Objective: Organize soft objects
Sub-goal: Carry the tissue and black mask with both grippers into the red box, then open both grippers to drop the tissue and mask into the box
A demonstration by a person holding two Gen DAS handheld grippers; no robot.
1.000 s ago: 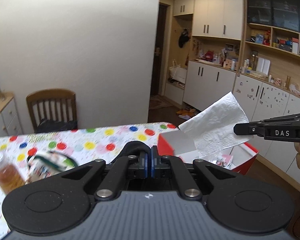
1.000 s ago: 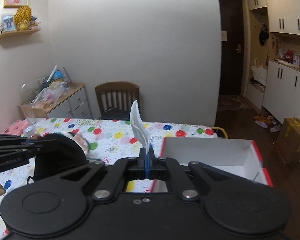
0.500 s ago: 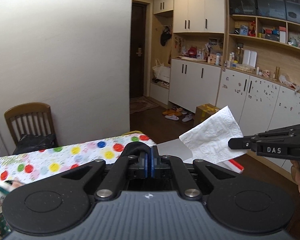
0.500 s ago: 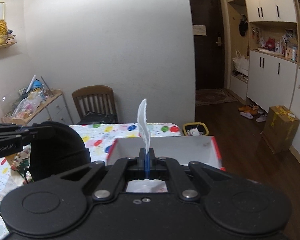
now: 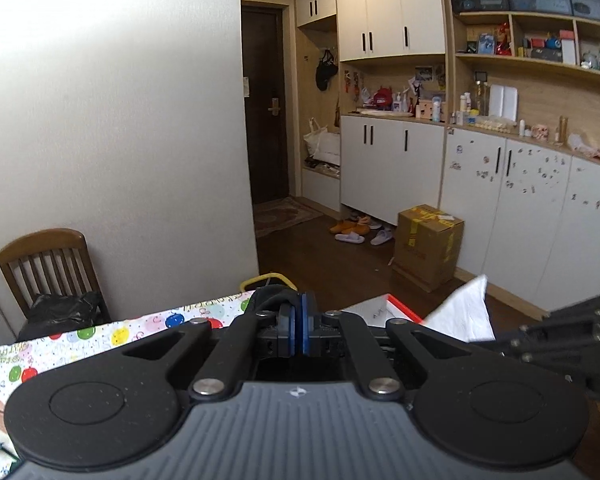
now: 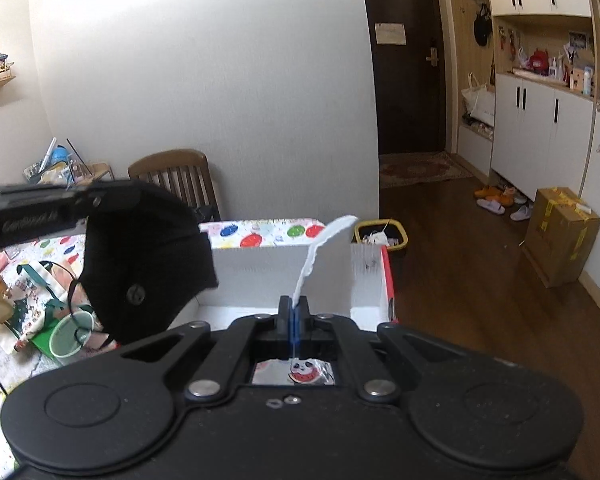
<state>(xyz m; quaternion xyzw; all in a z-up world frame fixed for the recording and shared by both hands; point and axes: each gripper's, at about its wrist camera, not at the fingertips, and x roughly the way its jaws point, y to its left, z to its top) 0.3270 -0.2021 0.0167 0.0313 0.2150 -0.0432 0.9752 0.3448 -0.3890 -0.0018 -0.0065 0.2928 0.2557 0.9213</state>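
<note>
The right claw (image 6: 293, 312) is being kept pressed together on a white tissue (image 6: 320, 252), which is being pinched by its lower edge between the blue pads; the thin, crinkled sheet is standing up from the jaws and curling over to the right at its ragged top. The left claw (image 5: 299, 330) is likewise being held shut, on a black face mask (image 6: 148, 264), seen from the right wrist view as a soft, matte, cupped piece of cloth with a small round valve and thin ear loops dangling below it.

Just beyond the right claw, an open box (image 6: 386, 280) is being approached: its walls are white and stiff inside, red outside. A small foil packet with a panda print (image 6: 300, 372) is lying beneath the jaws, apparently on the box floor. The tissue is being held over the near part of this box, and the mask is hanging at its left edge.

Neither soft item is yet being released, so the carrying appears nearly finished and the dropping is left. Further left, on the tabletop (image 6: 260, 232) under a glossy, dotted cloth, a printed fabric tote (image 6: 32, 280) and a pale green cup (image 6: 70, 334) are waiting; whether they are being counted in the task cannot be told.
</note>
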